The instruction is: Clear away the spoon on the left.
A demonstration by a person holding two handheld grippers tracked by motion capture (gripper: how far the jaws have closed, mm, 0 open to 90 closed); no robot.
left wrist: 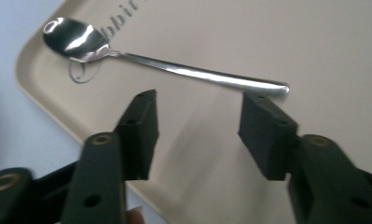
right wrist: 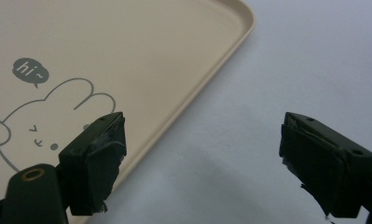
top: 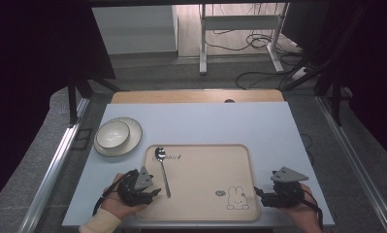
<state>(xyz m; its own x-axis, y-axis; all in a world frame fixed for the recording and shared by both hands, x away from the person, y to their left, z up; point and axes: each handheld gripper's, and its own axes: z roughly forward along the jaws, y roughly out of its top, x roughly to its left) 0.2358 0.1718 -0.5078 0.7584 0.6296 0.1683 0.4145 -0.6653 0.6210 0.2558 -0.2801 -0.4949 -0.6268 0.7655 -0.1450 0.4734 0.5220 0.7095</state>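
Overhead, bowl on plate.

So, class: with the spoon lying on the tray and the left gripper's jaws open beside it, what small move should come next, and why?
Probably draw the left gripper back: the spoon lies flat on the tray, free of the open jaws.

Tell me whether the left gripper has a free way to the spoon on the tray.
Probably yes: the left gripper is open just short of the spoon, which lies flat on the beige tray with nothing between jaws and handle.
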